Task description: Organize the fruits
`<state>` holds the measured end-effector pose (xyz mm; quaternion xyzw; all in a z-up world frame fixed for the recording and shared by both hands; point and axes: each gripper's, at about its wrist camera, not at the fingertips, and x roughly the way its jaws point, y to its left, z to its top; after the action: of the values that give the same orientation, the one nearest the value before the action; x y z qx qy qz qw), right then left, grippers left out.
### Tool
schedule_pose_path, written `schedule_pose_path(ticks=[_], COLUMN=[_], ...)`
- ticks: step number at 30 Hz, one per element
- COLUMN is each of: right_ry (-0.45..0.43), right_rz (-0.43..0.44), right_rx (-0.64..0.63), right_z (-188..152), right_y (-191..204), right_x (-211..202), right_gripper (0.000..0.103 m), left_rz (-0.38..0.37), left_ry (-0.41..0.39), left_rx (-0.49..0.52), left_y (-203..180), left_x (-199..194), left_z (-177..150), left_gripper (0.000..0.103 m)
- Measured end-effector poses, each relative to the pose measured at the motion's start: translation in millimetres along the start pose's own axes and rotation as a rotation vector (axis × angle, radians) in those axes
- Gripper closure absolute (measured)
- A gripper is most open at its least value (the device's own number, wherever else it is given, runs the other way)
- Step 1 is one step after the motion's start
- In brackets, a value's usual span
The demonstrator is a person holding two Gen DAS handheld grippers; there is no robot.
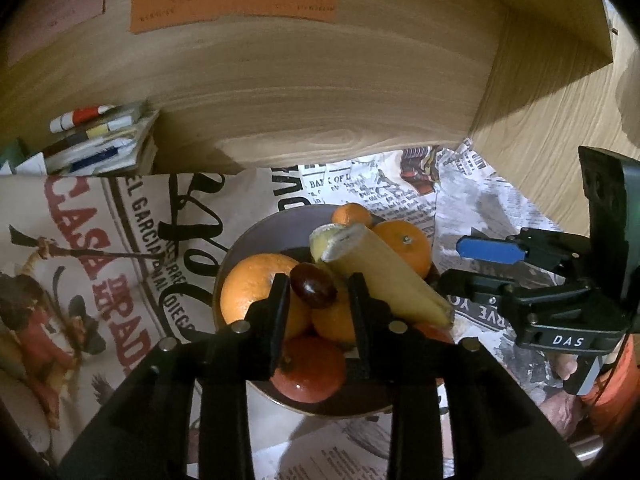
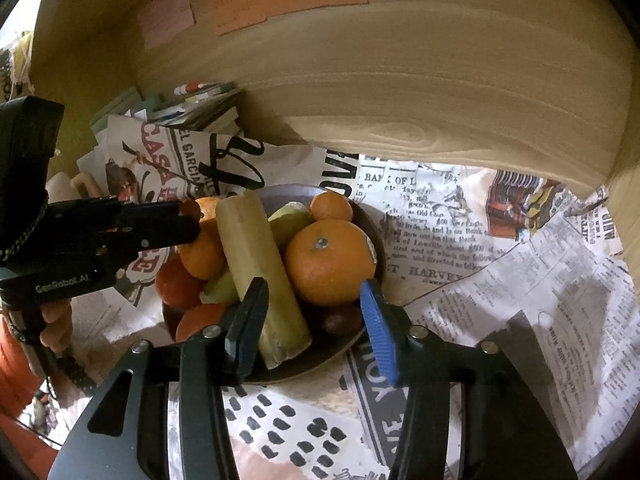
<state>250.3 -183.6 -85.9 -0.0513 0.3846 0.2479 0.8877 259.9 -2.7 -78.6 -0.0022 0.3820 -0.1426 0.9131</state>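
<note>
- Left wrist view: the left gripper [image 1: 320, 304] hangs over a bowl [image 1: 256, 236] of fruit on the newspaper-covered counter [image 1: 472, 216].
- Its fingers [image 1: 280, 312] stand slightly apart, gripping nothing; a dark grape [image 1: 314, 285] lies on the pile between the tips, clear of both.
- A big orange [image 1: 250, 286] sits left, a red fruit [image 1: 310, 370] nearest the camera, and a pale yellow-green stalk [image 1: 384, 276] slants across the pile.
- The right gripper [image 1: 476, 260] reaches in from the right with its blue pad; a hand [image 1: 568, 368] holds it.
- Right wrist view: the right gripper [image 2: 314, 320] is open at the near rim of the bowl [image 2: 296, 192].
- The black finger [image 2: 248, 320] lies against the stalk [image 2: 256, 268]; the blue finger [image 2: 378, 332] stands by an orange [image 2: 328, 262]. Nothing is clamped.
- A brown fruit [image 2: 340, 320] lies low between the fingers.
- The left gripper [image 2: 188, 220] comes in from the left, over the far oranges.
</note>
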Motion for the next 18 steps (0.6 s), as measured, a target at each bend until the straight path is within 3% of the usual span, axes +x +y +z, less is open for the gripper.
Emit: schedule_pose_path(ticks=[7, 18], right_ry=[-0.085, -0.296], right_rz=[-0.018, -0.043], right_rx=[0.007, -0.005], right_z=[7, 4], right_y=[2, 27], right_x=[-28, -111], right_gripper=[0.059, 0.059], left_rz=[0.025, 0.083], left_ry=[-0.081, -0.319], left_rx=[0.014, 0.025], left_y=[-5, -31], left_x=[-32, -120], left_z=[3, -2], left_gripper=[0.073, 0.073])
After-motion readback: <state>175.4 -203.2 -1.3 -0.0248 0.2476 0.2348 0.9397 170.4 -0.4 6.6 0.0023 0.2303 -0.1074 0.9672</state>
